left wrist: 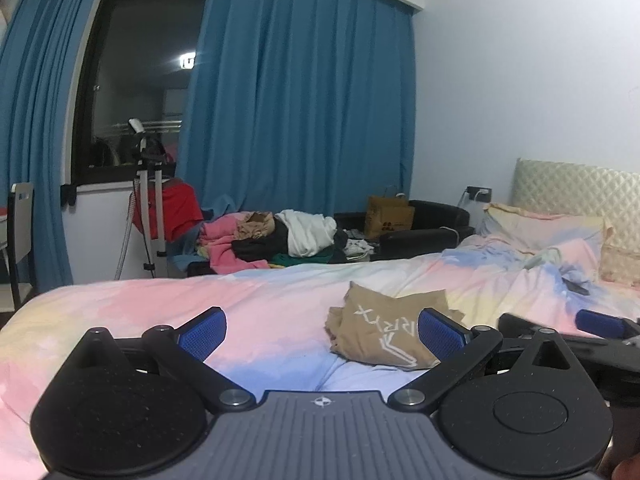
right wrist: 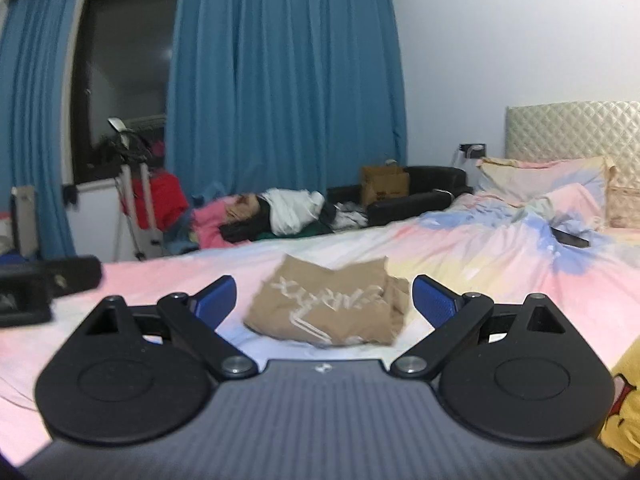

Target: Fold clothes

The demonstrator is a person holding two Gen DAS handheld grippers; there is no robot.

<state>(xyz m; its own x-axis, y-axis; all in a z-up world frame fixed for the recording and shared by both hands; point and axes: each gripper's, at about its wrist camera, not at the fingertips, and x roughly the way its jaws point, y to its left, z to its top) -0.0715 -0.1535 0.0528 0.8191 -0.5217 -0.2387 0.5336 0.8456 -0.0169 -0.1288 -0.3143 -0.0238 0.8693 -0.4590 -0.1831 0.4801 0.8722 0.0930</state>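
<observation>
The left gripper (left wrist: 322, 334) has its jaws spread wide with nothing between the blue pads (left wrist: 204, 332), held above the bed (left wrist: 120, 312). The right gripper (right wrist: 324, 304) is likewise wide apart and empty.

In the left wrist view a tan garment (left wrist: 384, 334) lies folded into a bundle on the pastel sheet at about 1 o'clock from the gripper, white lettering facing up; the right-hand pad overlaps its right edge in the picture, though contact cannot be told. The right gripper shows at 3 o'clock in this view, near the garment.

In the right wrist view the same garment sits at 12 o'clock, framed between the two pads and apart from them. The picture is somewhat blurred. The left gripper shows at 9 o'clock, well off to the side.

Beyond the bed at 12 o'clock a heap of clothes (left wrist: 276, 240) in pink, black, white and green lies below blue curtains (left wrist: 300, 92). A pillow (left wrist: 540, 228) rests at 2 o'clock against a quilted headboard (left wrist: 576, 188). Yellow fabric (right wrist: 624, 408) shows at 4 o'clock in the right wrist view.
</observation>
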